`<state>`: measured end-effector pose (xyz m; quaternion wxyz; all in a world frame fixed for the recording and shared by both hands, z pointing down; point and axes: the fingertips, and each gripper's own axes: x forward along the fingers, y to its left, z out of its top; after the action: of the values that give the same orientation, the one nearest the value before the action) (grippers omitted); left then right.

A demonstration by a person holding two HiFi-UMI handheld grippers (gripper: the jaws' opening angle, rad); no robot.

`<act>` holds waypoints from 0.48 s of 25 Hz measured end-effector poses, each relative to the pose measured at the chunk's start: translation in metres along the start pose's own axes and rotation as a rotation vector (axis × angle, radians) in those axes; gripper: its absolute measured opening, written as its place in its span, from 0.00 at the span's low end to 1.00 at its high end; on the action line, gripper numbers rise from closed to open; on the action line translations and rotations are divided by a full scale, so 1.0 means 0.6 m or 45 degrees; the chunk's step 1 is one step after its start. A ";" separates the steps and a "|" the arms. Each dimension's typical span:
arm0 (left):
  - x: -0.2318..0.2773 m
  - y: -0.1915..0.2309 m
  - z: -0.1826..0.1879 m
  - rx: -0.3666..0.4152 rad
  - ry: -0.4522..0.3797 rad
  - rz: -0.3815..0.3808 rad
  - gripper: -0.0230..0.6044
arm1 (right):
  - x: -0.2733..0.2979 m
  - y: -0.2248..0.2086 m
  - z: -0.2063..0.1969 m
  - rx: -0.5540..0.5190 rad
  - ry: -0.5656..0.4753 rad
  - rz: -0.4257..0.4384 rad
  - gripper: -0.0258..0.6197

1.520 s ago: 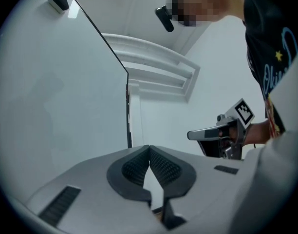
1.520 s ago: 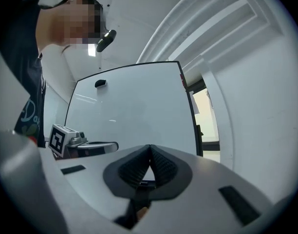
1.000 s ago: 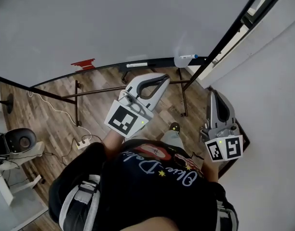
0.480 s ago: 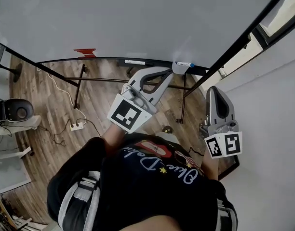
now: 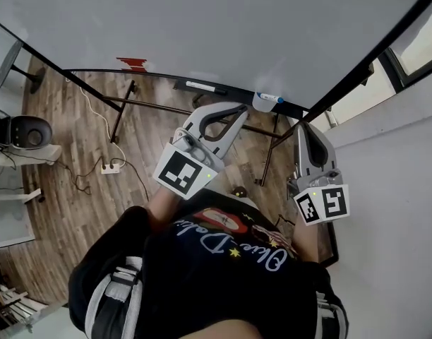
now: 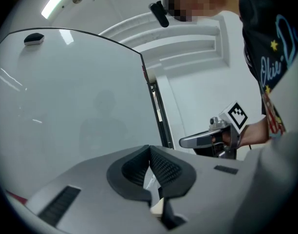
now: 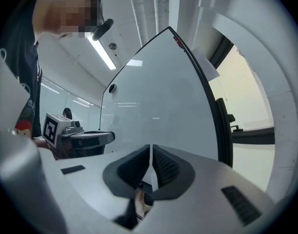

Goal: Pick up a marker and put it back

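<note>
On the whiteboard's (image 5: 223, 27) bottom ledge (image 5: 159, 81), near its right end, sits the blue-capped marker (image 5: 270, 97). It's lying flat and nothing is gripping it. A second pen-like item (image 5: 204, 87) lies further left along the same ledge, with a red patch (image 5: 131, 63) at the board's lower edge beyond that.

Progress: the marker is on the ledge and both tools are empty. That fits either "pick not started" or "already returned", and I can't tell which from this. If the pick is still to come, all of it remains: open, close on the barrel, lift, set it back.

Left gripper (image 5: 243, 109): jaws clenched, pads meeting tip to tip with nothing between them. In the head view its tips sit just beside the marker, on the marker's left. Contact can't be confirmed, and its own view shows only bare board ahead, with no marker in frame.

Right gripper (image 5: 306, 128): also clenched and empty, pads together. It is held off by the board's right frame post (image 5: 343, 76), clear of the ledge and apart from the marker.

My call: the left one is better placed for a grab. It must open first, because shut jaws would only push the marker along the ledge.
</note>
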<state>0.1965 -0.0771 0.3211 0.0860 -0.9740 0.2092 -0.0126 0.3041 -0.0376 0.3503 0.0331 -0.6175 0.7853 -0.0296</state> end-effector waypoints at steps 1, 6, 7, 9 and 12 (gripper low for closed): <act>-0.002 0.004 -0.001 -0.002 0.006 0.011 0.04 | 0.007 0.000 -0.004 0.002 0.007 0.007 0.04; -0.005 0.031 -0.011 -0.023 0.032 0.053 0.04 | 0.048 -0.002 -0.032 0.013 0.050 0.029 0.09; -0.003 0.036 -0.014 -0.027 0.041 0.056 0.04 | 0.056 -0.003 -0.038 0.019 0.060 0.032 0.10; 0.003 0.047 -0.018 -0.024 0.057 0.053 0.04 | 0.071 -0.007 -0.046 0.029 0.077 0.032 0.13; 0.013 0.061 -0.018 -0.013 0.058 0.040 0.04 | 0.092 -0.018 -0.057 0.040 0.098 0.012 0.14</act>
<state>0.1884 -0.1149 0.3254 0.0763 -0.9705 0.2266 -0.0322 0.2984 -0.0937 0.3844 0.0126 -0.6116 0.7884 -0.0654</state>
